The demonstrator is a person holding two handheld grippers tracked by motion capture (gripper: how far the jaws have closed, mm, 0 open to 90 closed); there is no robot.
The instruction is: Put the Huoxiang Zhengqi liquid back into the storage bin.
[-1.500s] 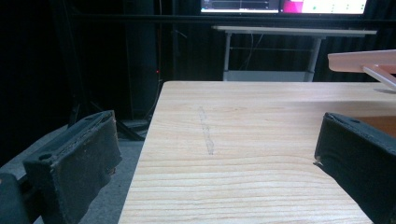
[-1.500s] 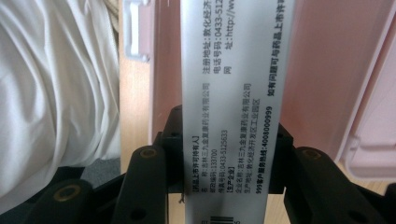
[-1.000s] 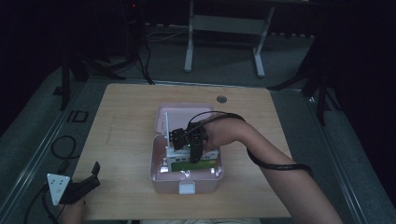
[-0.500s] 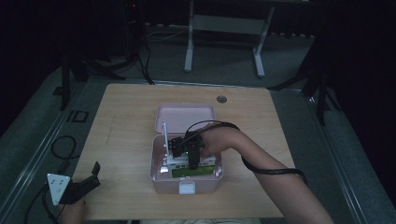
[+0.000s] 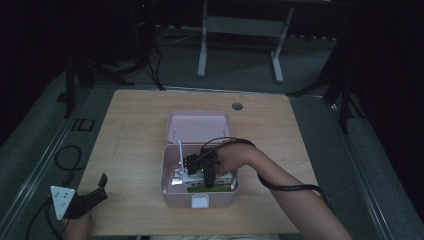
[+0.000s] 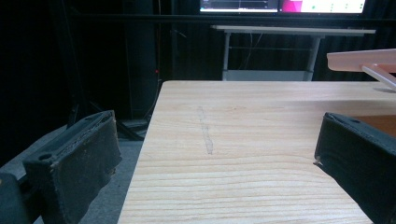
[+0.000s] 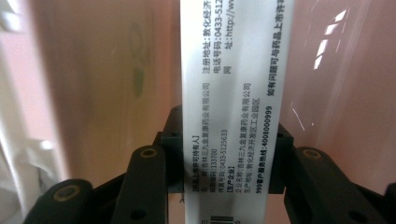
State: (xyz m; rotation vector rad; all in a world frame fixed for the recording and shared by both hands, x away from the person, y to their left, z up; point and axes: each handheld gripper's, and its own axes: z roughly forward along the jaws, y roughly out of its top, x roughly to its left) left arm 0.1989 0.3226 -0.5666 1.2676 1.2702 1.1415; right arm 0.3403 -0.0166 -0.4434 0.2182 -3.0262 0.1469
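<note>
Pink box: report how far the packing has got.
Done: the pink box stands open, its lid back, with packets inside. In hand: the right gripper, down in the box, is shut on a white carton. Left: let go, pull out and close the lid. The left gripper rests open at the table's edge.

"4008000999" on white carton [image 7: 233, 116]

room: dark, dimly lit | floor [image 5: 320, 70]: grey | table [image 5: 135, 130]: light wood, round grommet [image 5: 237, 106] near far edge | behind: white-legged desk [image 5: 240, 45], lit monitors [image 6: 280, 5] | cables [image 5: 65, 157] on floor at left
</note>
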